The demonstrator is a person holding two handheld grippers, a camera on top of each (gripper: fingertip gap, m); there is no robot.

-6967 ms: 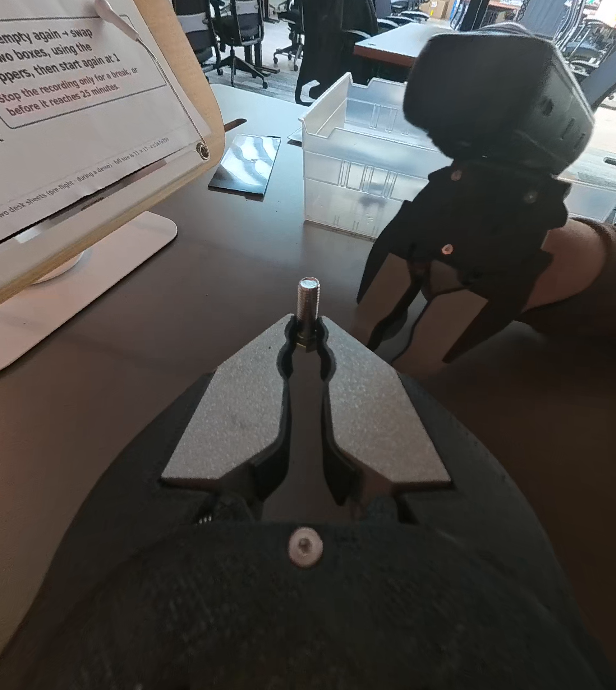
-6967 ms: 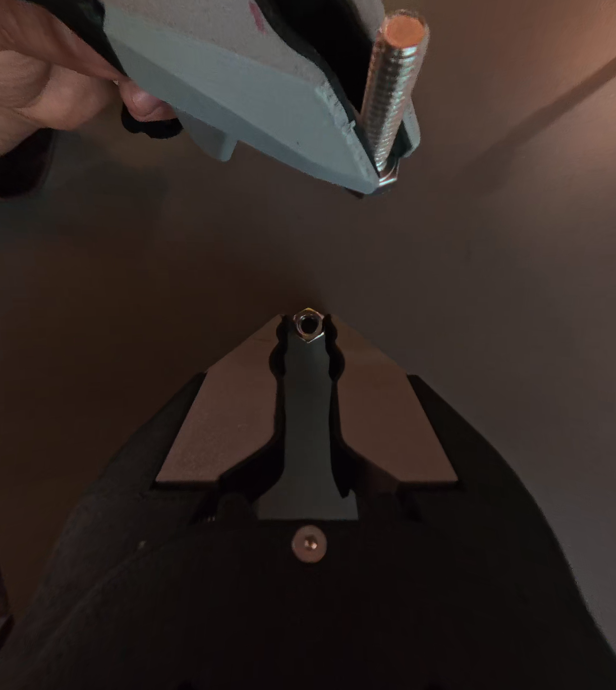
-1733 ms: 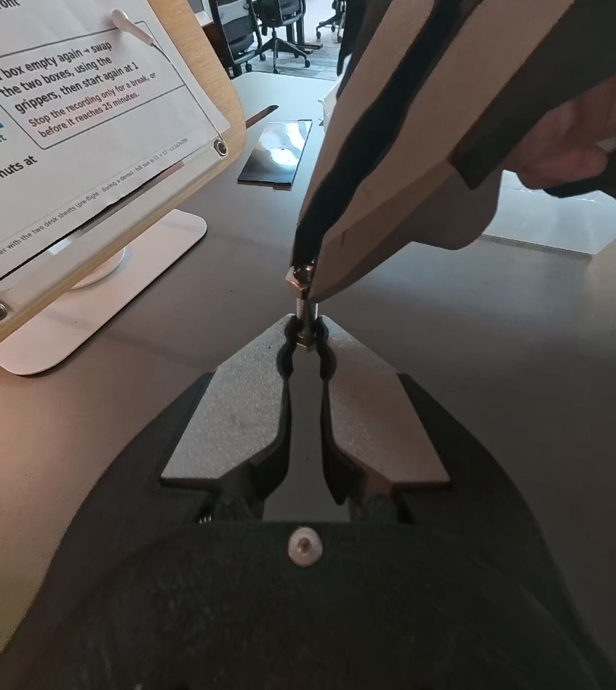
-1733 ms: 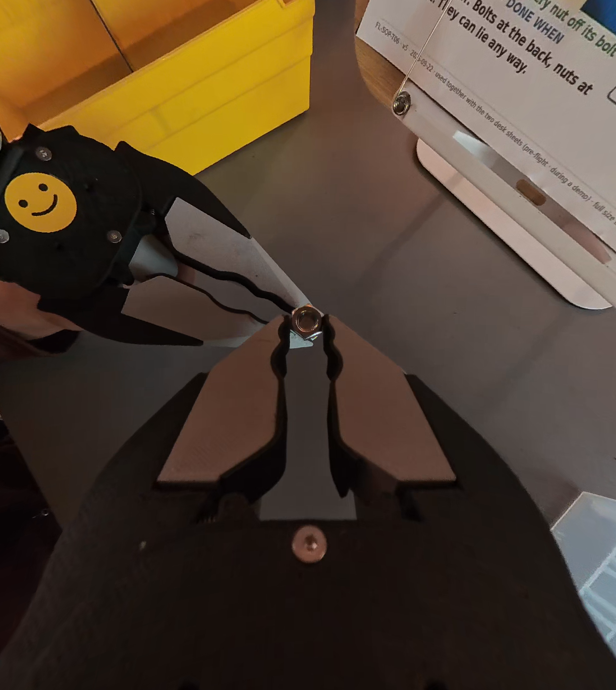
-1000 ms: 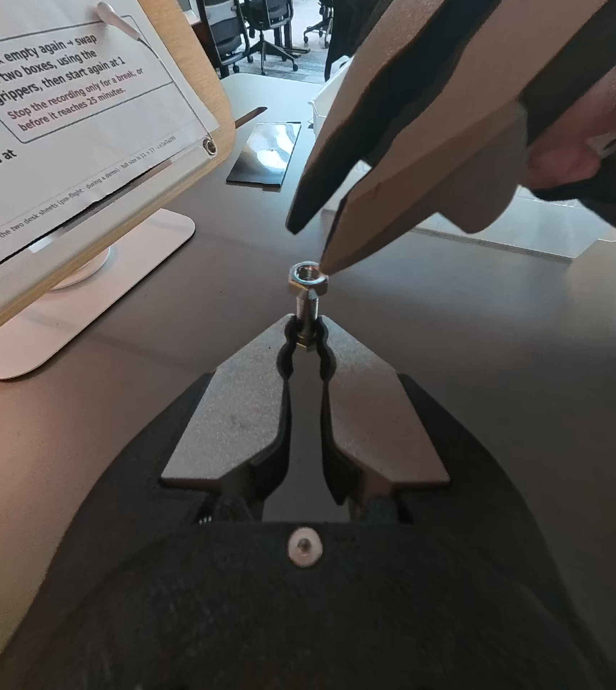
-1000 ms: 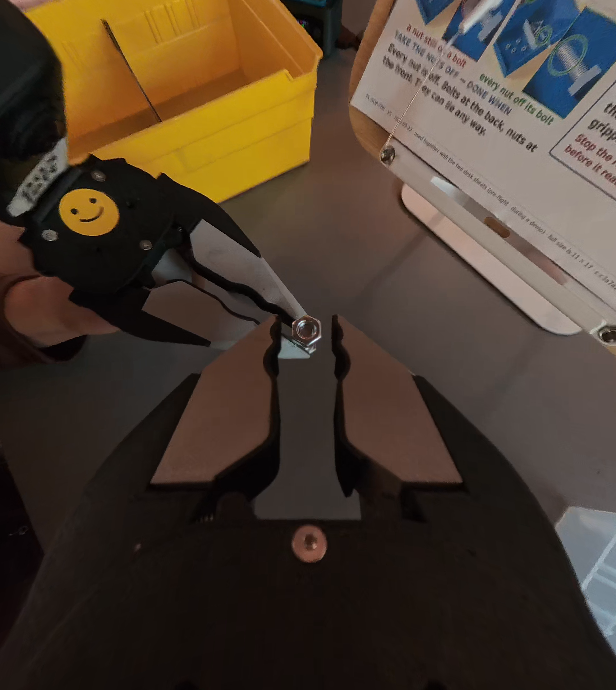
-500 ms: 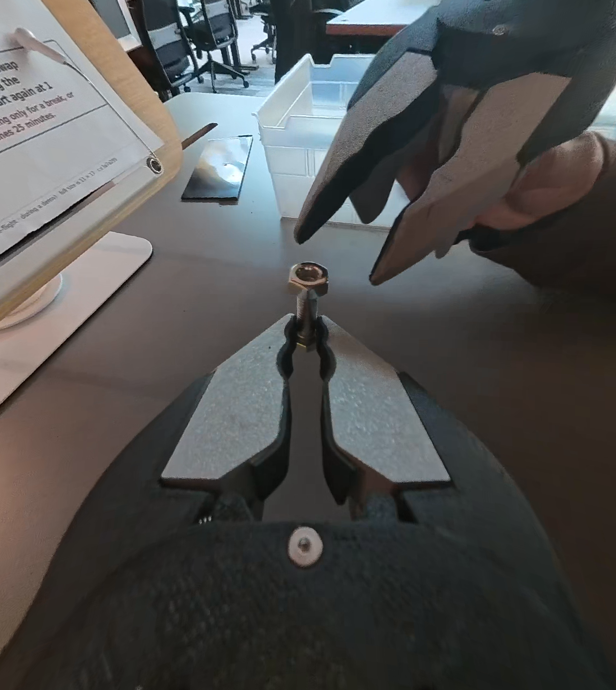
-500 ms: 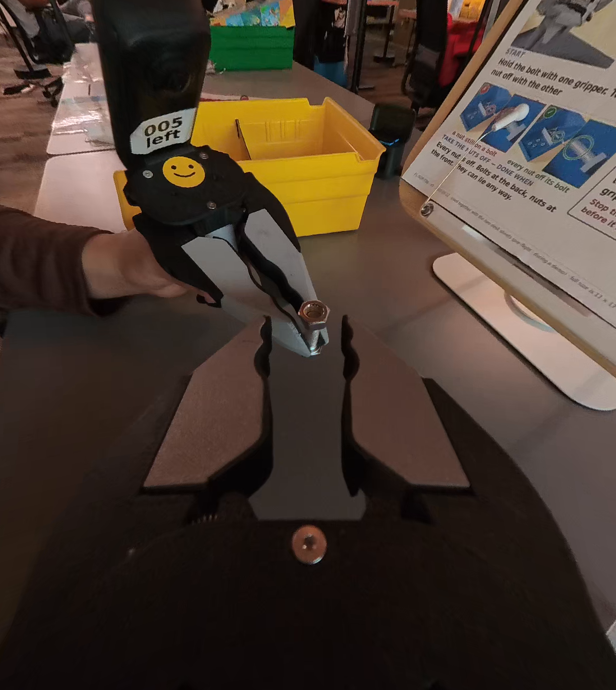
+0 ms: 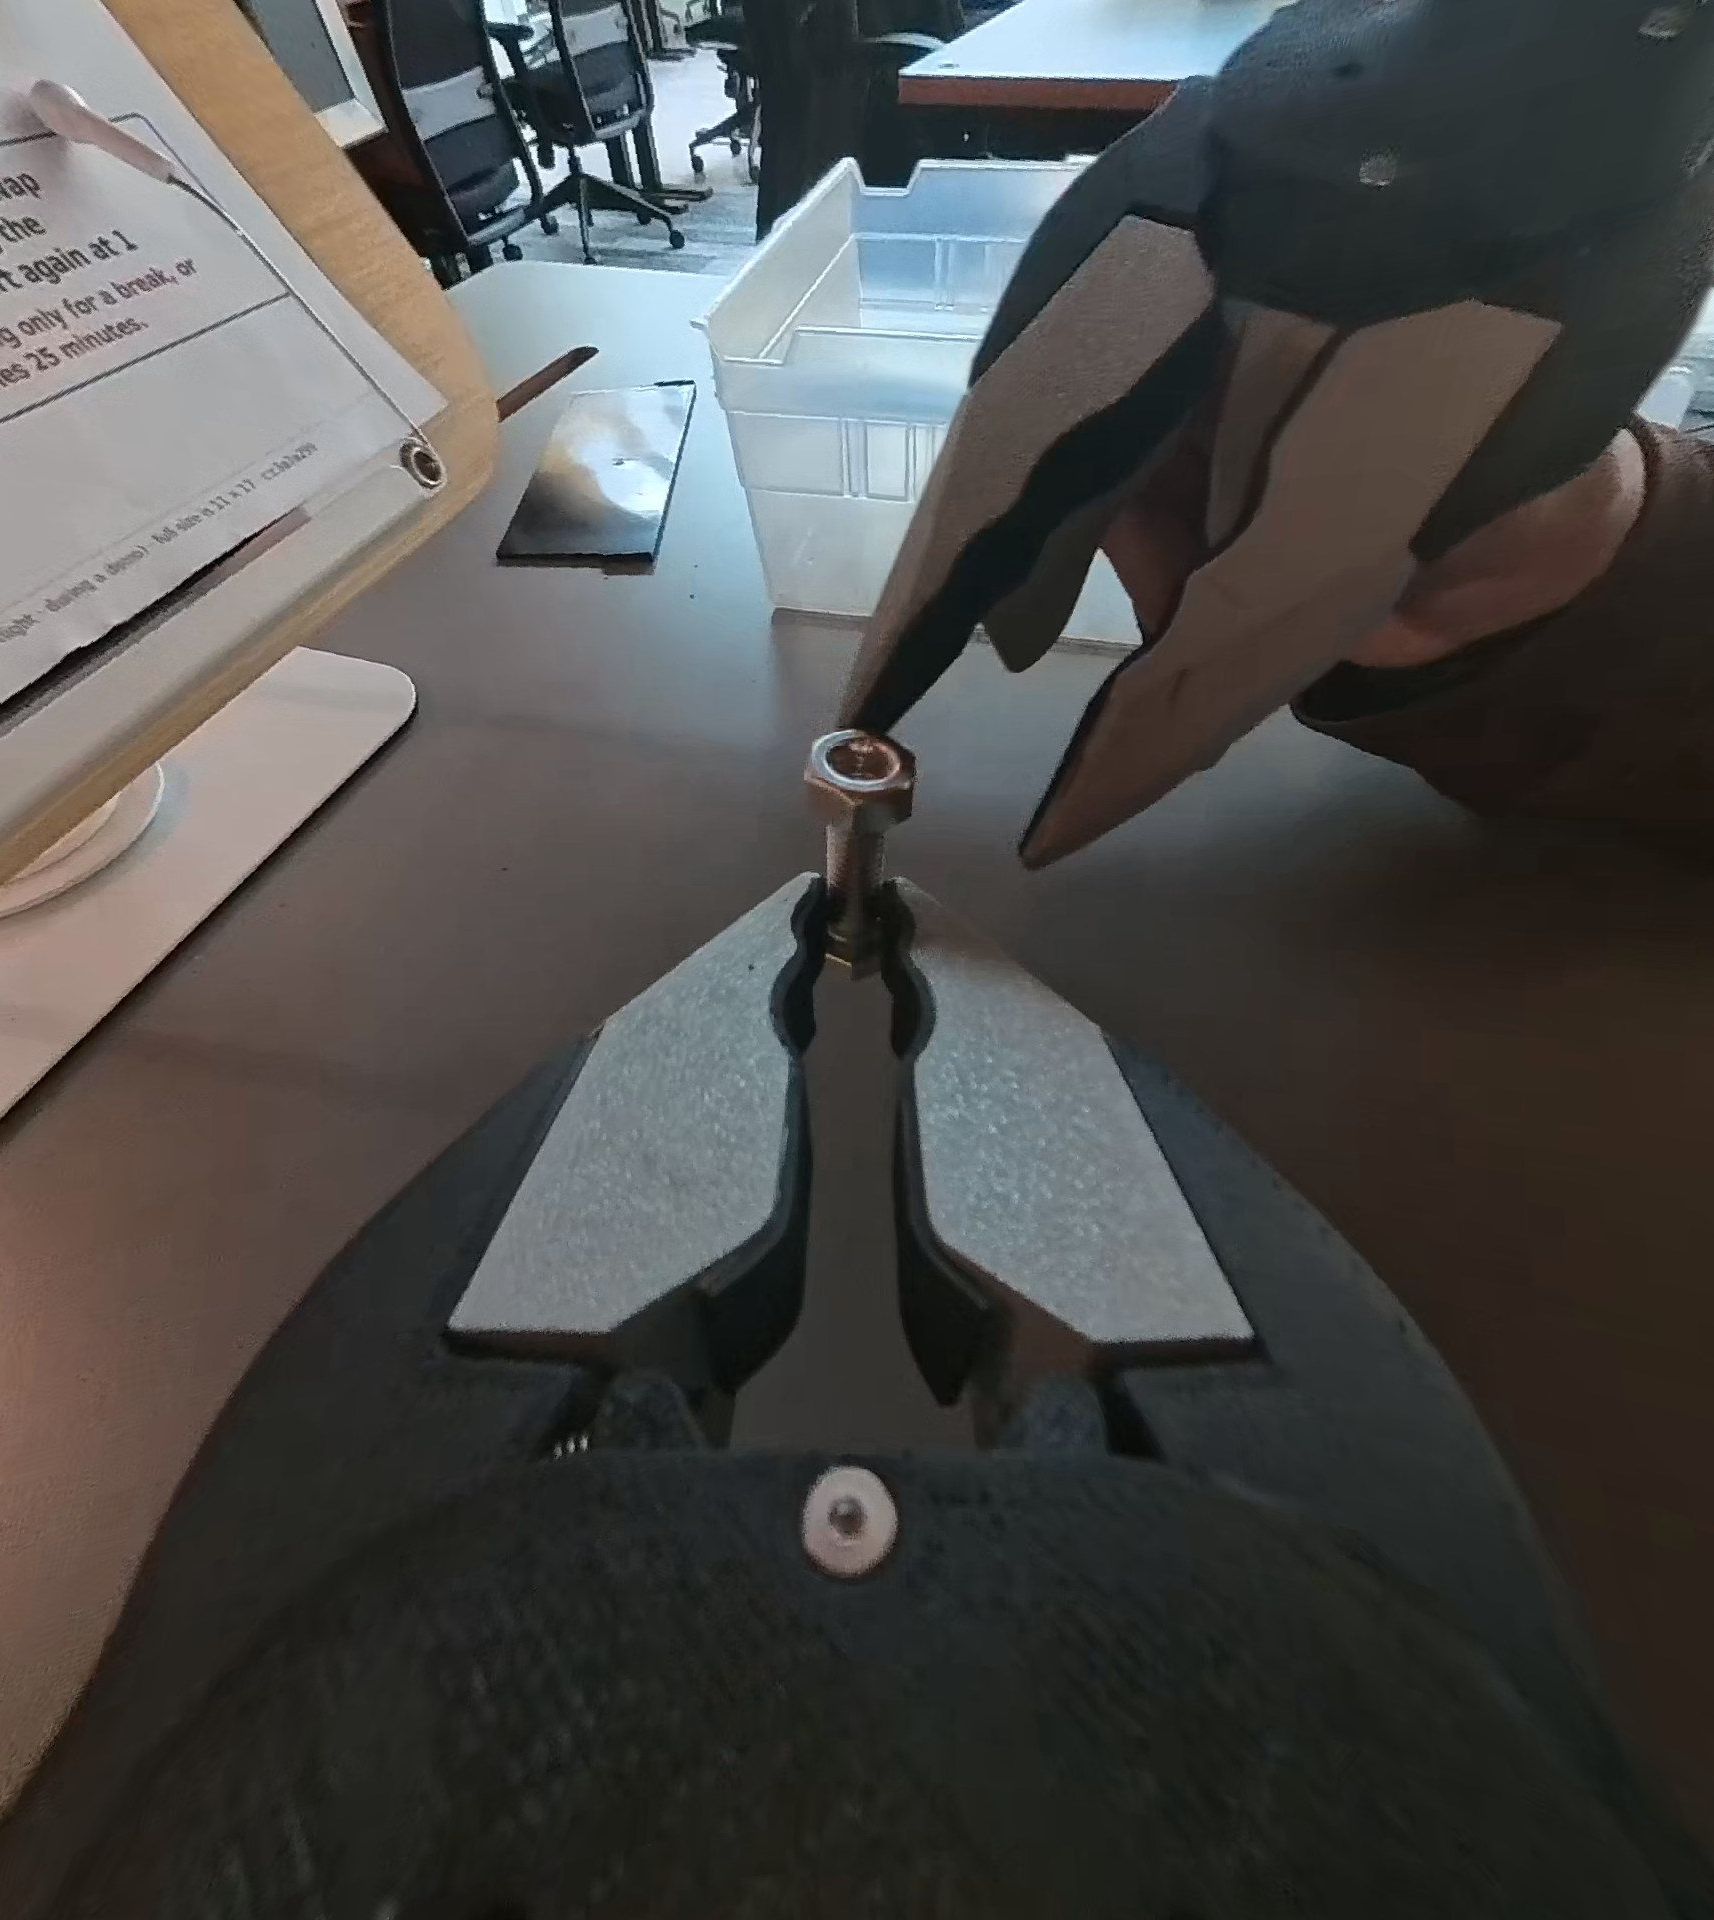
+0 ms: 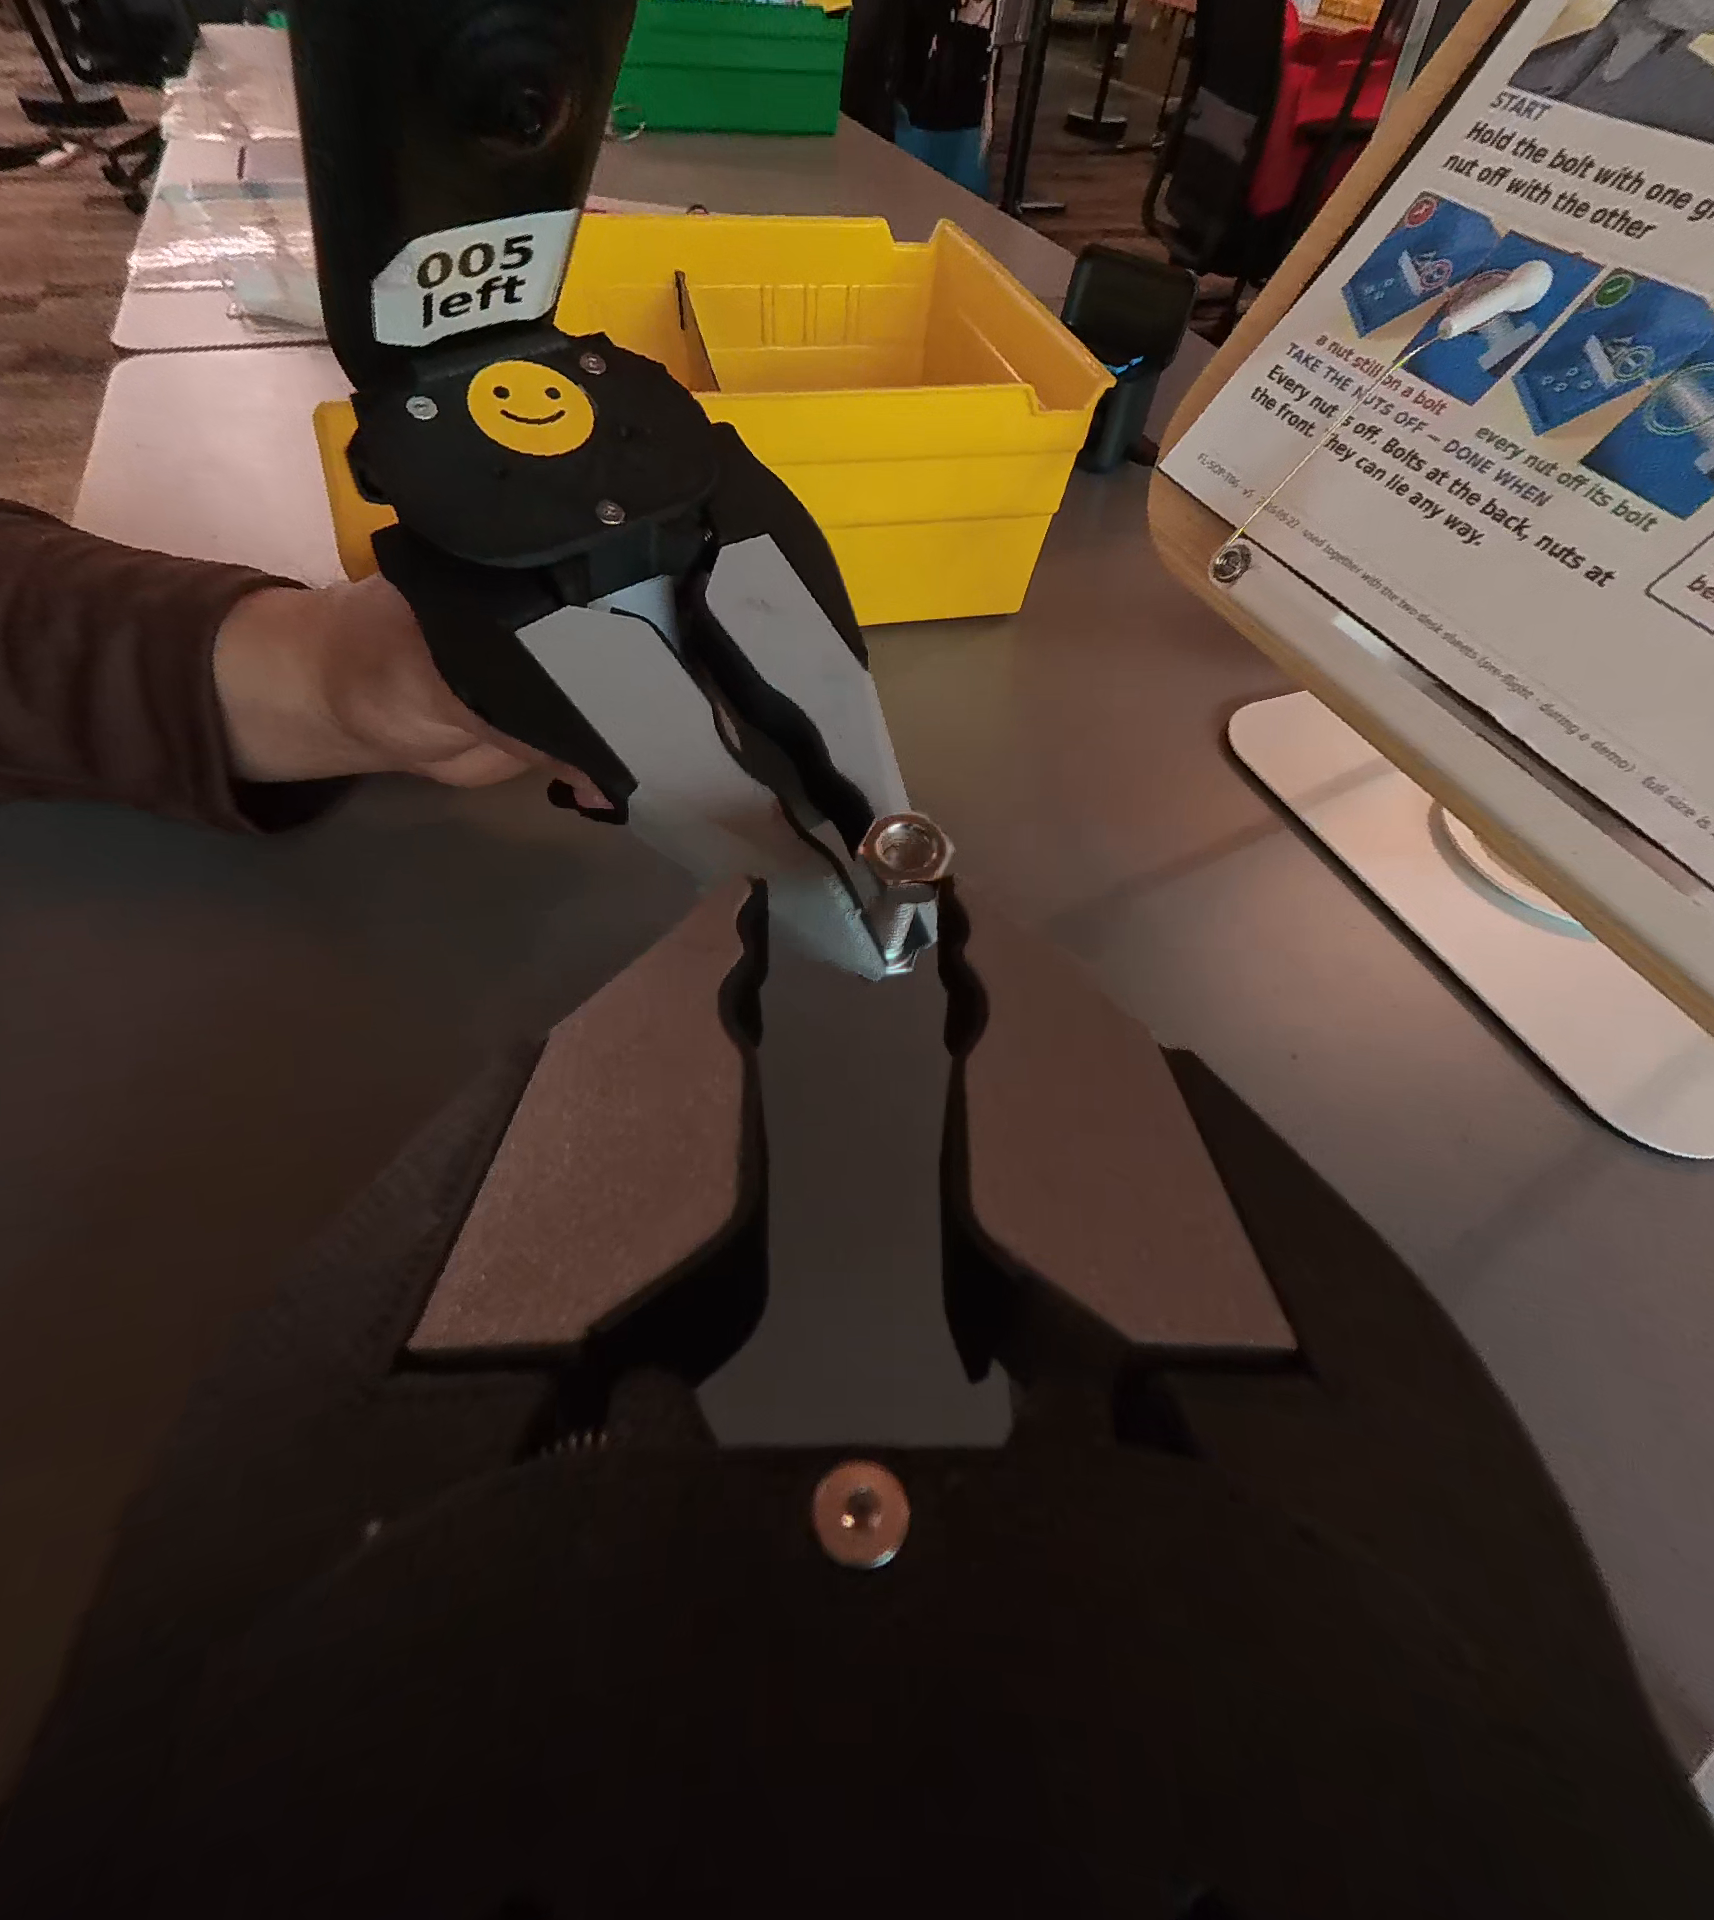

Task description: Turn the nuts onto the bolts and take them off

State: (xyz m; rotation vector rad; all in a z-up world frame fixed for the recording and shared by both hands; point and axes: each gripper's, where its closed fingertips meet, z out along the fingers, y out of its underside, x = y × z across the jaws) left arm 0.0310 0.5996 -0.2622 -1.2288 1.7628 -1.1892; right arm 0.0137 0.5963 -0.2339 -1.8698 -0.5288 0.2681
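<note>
My left gripper (image 9: 855,914) is shut on the head end of a steel bolt (image 9: 851,878) that stands upright above the dark table. A hex nut (image 9: 860,776) sits at the bolt's upper end. My right gripper (image 9: 946,795) hangs open just above it, one fingertip (image 9: 868,717) at the nut's far rim, the other to its right. In the right wrist view my right gripper (image 10: 853,925) is open around the bolt (image 10: 900,920) and nut (image 10: 905,847), which my left gripper (image 10: 879,935) holds.
A yellow bin (image 10: 863,416) stands behind the left gripper. A white bin (image 9: 874,416) stands behind the right gripper. An instruction sheet on a wooden stand (image 9: 136,436) with a white base (image 10: 1497,914) is beside them. A black plate (image 9: 609,488) lies on the table. The grippers are tip to tip, or close to it.
My right gripper swung from steeply over the nut to lower and more level, opened wider, and came back so one fingertip is at the nut. The left gripper held the bolt still.
</note>
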